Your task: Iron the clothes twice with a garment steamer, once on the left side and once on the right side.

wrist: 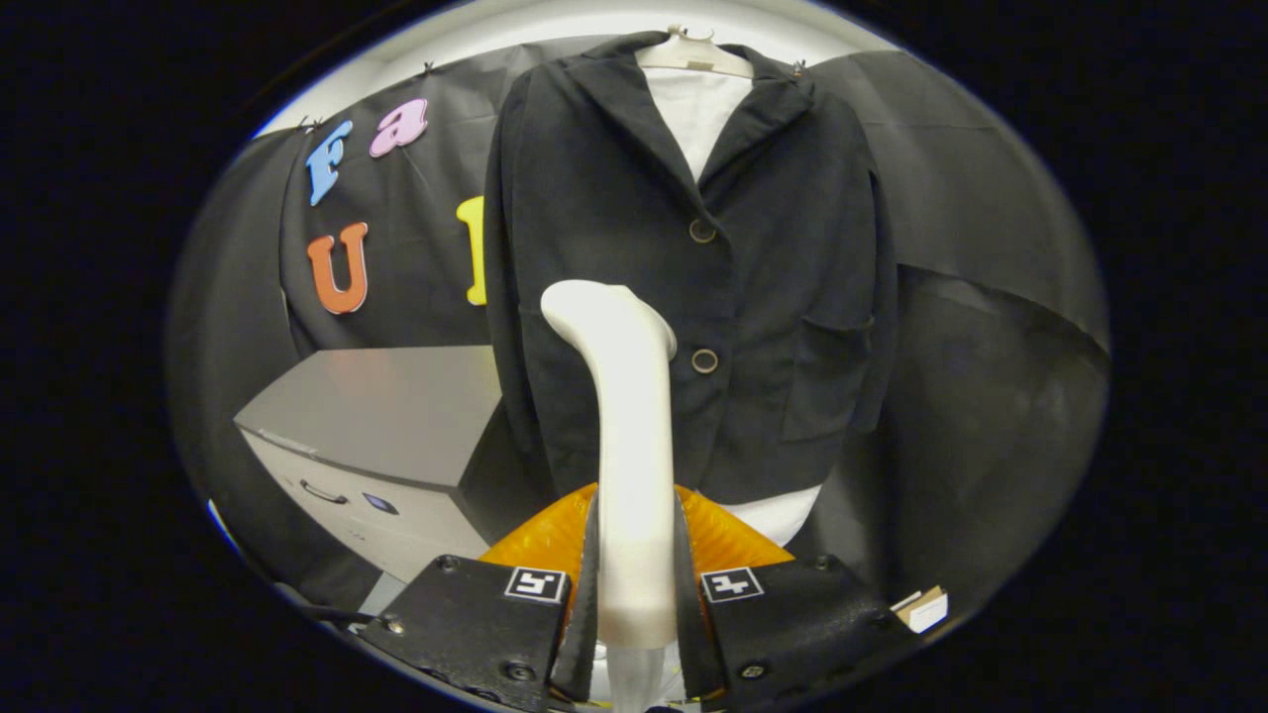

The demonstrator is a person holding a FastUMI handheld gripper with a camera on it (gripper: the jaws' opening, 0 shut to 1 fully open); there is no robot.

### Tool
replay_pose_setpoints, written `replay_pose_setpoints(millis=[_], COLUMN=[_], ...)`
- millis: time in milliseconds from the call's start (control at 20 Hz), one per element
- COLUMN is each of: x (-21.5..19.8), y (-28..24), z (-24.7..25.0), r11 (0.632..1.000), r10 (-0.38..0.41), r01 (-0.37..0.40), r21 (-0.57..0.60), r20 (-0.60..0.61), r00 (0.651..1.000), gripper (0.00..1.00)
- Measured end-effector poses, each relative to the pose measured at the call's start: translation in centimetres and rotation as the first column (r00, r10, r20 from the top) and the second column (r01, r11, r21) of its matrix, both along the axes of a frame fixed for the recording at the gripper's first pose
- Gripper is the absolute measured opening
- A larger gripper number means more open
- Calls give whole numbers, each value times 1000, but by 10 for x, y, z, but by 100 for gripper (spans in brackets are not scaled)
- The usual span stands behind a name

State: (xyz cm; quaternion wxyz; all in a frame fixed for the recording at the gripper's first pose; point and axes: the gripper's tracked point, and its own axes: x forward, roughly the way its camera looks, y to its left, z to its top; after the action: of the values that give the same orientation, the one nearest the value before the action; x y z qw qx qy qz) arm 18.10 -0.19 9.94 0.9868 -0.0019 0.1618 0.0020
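Your gripper (634, 594) is pinching the handle of the steamer (624, 436): both fingers press against the sides of the pale handle, one on each side, with the handle standing upright between them. The handle rises from between the fingers and bends over at the top towards the left, where the head ends in a rounded shape. The head sits in front of the lower middle of the jacket (693, 277), just left of the lower button (704, 360); you cannot tell from here whether the head is touching the cloth or only close to it.

The jacket is dark and hangs on a pale hanger (693, 54) straight ahead of you, beyond the fingers. It is buttoned, with an upper button (702, 231) above the lower one, and a patch pocket (827, 376) on the side to the right of the buttons. A white shirt (696, 114) shows at the open collar and again below the hem.

Behind the fingers, low down, an orange ribbed part (540, 535) fans out on both sides of the handle. To the left of the jacket stands a grey cabinet (386, 426) with a drawer handle on its front. A small white and brown card (921, 606) lies just right of the right finger.
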Motion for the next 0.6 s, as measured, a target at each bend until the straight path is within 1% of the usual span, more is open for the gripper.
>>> replay_pose_setpoints(millis=[600], x=[0], y=[-8], z=[-53], r11=[1000], r10=[-8], r01=[5], r21=[-23], r20=[-105], r00=[994], gripper=[37])
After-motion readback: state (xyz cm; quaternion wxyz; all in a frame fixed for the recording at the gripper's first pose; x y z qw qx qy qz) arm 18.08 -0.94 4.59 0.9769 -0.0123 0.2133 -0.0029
